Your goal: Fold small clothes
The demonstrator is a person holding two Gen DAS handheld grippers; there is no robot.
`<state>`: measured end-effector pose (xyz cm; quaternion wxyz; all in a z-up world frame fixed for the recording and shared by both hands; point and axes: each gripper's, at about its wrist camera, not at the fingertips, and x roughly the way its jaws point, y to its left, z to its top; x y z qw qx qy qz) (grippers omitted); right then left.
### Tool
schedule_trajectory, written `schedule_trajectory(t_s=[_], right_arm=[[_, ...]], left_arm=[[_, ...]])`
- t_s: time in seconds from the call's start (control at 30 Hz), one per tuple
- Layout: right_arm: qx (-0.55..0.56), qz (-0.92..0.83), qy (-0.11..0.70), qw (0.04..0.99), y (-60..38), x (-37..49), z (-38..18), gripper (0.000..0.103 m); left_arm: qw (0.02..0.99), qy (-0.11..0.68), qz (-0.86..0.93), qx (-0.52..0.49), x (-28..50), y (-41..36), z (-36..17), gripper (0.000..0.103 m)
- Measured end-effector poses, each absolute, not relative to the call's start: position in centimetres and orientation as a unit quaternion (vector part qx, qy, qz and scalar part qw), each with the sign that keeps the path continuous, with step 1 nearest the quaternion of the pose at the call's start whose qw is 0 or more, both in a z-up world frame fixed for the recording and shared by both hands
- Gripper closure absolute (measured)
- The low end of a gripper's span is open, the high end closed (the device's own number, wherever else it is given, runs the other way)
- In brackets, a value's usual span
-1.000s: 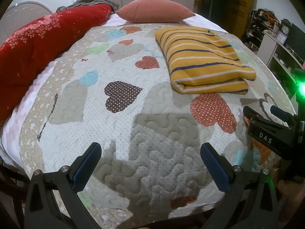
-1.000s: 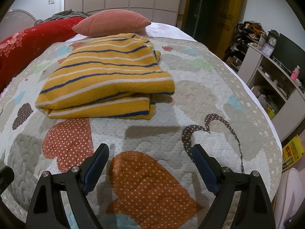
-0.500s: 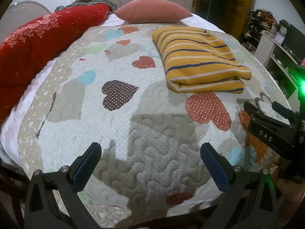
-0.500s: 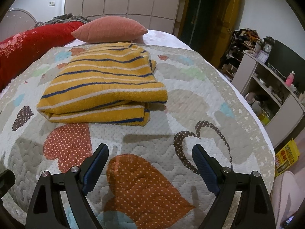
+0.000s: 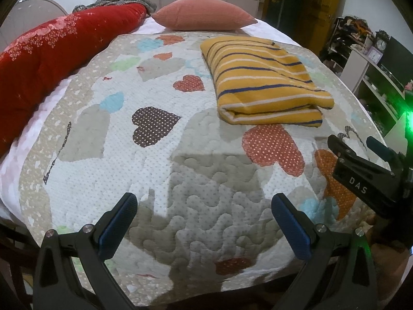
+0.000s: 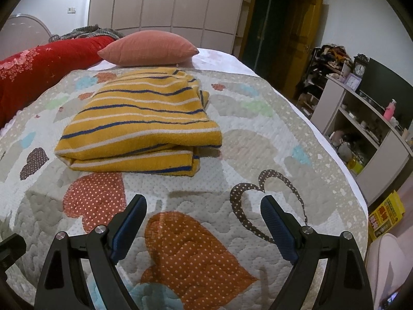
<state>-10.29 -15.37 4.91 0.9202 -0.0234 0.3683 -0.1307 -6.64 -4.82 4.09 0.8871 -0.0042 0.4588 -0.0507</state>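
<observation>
A yellow garment with blue and white stripes (image 5: 263, 82) (image 6: 142, 124) lies folded in a neat stack on the heart-patterned quilt (image 5: 155, 170) (image 6: 258, 155). My left gripper (image 5: 204, 206) hovers open over the quilt's near edge, well short of the garment, nothing between its blue pads. My right gripper (image 6: 204, 208) is open too, above an orange heart patch and a little short of the garment's folded edge. In the left wrist view the right gripper (image 5: 358, 142) shows from the side at the right edge.
A red bolster (image 5: 51, 56) runs along the bed's left side. A pink pillow (image 5: 204, 13) (image 6: 149, 47) lies at the head. White shelves with clutter (image 6: 366, 118) and a yellow box (image 6: 387, 214) stand right of the bed.
Both views have tipped up a little, so the folded garment sits lower and farther from the fingers in the frames. Both grippers stay open and hold nothing.
</observation>
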Motion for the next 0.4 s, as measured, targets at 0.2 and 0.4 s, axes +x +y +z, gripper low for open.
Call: schedule_trajectory(t_s=[0.2, 0.4], right_arm=[[-0.019, -0.132, 0.368, 0.920, -15.4, -10.4, 5.0, 0.010], [-0.031, -0.118, 0.374, 0.919, -14.2, -10.0, 4.8, 0.010]], left_arm=[[0.905, 0.423, -0.021, 0.027, -7.4, -4.9, 5.2, 0.000], [0.912, 0.406, 0.013, 0.064, -7.4, -4.8, 5.5, 0.000]])
